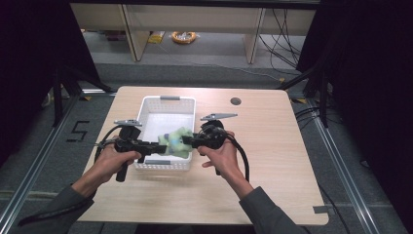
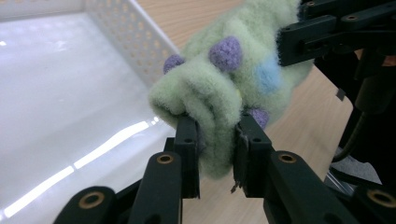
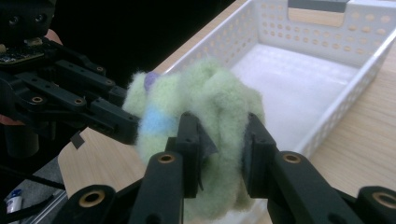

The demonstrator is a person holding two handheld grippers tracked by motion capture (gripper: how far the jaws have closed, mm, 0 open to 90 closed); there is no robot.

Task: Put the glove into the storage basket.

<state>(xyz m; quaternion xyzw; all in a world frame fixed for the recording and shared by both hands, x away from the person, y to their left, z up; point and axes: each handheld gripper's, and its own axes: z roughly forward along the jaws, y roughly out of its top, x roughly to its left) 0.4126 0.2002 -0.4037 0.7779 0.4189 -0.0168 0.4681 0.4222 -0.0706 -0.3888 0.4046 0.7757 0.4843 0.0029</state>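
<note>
A fuzzy pale-green cloth item (image 1: 176,143) with purple nubs and blue spots hangs above the near end of a white perforated basket (image 1: 146,105). My left gripper (image 1: 162,147) is shut on its left side; in the left gripper view the jaws pinch a fold of the green fuzz (image 2: 212,100). From the right, my right gripper (image 1: 187,143) is shut on the other side, its jaws squeezing the fuzz (image 3: 212,100). Each gripper view also shows the other gripper clamped on the item. The basket's floor (image 2: 56,93) looks bare.
The basket stands at the middle-left of a light wooden table (image 1: 272,161). A dark round hole (image 1: 235,101) is in the tabletop at the back right. Beyond the table are a grey floor, shelving legs and cables.
</note>
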